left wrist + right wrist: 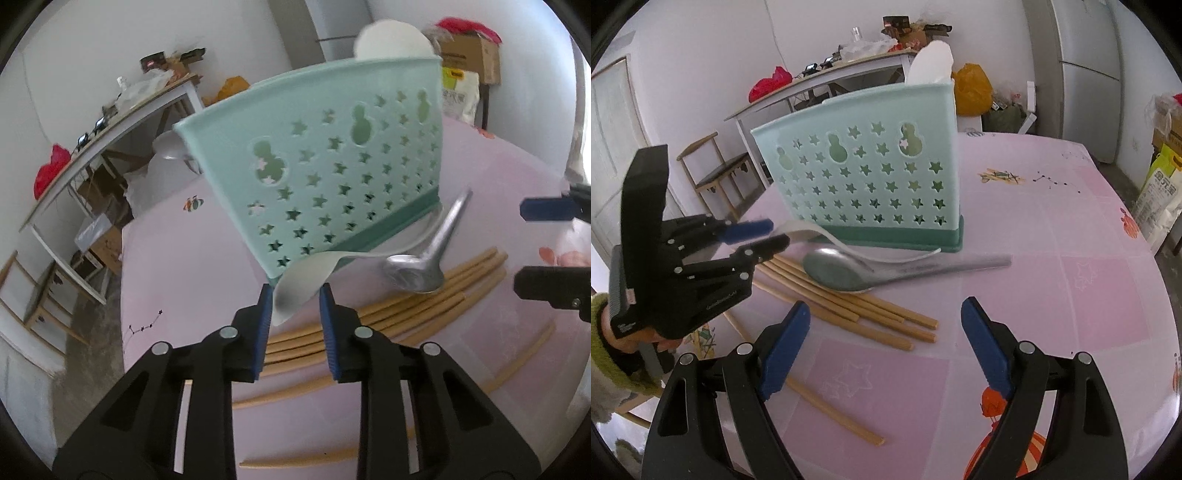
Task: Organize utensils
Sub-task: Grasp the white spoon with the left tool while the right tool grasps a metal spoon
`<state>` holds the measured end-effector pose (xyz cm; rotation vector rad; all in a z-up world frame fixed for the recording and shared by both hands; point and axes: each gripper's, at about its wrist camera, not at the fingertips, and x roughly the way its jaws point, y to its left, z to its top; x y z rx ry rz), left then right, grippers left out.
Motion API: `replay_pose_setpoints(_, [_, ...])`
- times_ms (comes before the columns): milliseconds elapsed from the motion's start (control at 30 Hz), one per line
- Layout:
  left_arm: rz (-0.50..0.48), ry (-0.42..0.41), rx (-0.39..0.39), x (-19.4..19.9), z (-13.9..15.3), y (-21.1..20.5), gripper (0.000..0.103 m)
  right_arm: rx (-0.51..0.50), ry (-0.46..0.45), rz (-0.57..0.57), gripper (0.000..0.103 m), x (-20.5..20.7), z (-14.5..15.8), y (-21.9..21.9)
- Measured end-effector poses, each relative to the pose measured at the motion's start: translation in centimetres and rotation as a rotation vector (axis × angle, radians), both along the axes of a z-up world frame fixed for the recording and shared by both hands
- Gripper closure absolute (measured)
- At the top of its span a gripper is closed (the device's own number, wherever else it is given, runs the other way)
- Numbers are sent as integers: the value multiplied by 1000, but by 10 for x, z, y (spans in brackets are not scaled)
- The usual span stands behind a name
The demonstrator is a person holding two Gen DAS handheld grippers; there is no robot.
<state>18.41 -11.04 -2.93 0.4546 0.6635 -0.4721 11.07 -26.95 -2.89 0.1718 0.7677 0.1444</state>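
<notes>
Left gripper (775,233) at table's left edge, pads either side of white spoon's (295,288) handle, clamping not certain. Mint utensil holder (864,177) upright mid-table. Metal spoon (846,271) lying over wooden chopsticks (871,314) before it. Right gripper (886,343) spread wide, empty, above pink tablecloth (1071,258).

A mint-green plastic utensil holder (864,177) pierced with star and gourd cut-outs on a darker green base stands on a pink checked tablecloth (1071,280) printed with faint stars, beside tan wooden chopsticks (857,314), a silver metal spoon (842,273) and a white ceramic spoon (299,284).
</notes>
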Motion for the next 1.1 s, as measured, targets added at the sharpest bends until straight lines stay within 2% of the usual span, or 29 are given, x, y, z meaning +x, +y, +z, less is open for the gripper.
replay_pose_setpoints(167, [18,20,-84,13,5,12,86,7,-6,3,25,0,3,1])
replay_pose_setpoints(367, [23,56,-94,26,-2,16,91,6,-13,7,27,1,5,3])
replay_pose_setpoints(533, [23,76,-138,34,-4,22,96,-4,-15,7,32,0,7,5])
replay_pose_setpoints(600, [17,77,-158,33,-2,24,102,-8,-18,10,33,-1,8,6])
replay_pose_setpoints(667, [14,73,-176,34,1,28,102,-10,-23,13,36,-1,8,6])
replay_pose_setpoints(800, [14,63,-207,28,6,30,102,-28,-34,32,44,1,12,12])
replay_pose_setpoints(1100, [35,58,-251,13,12,32,102,-173,-56,138,69,21,14,54])
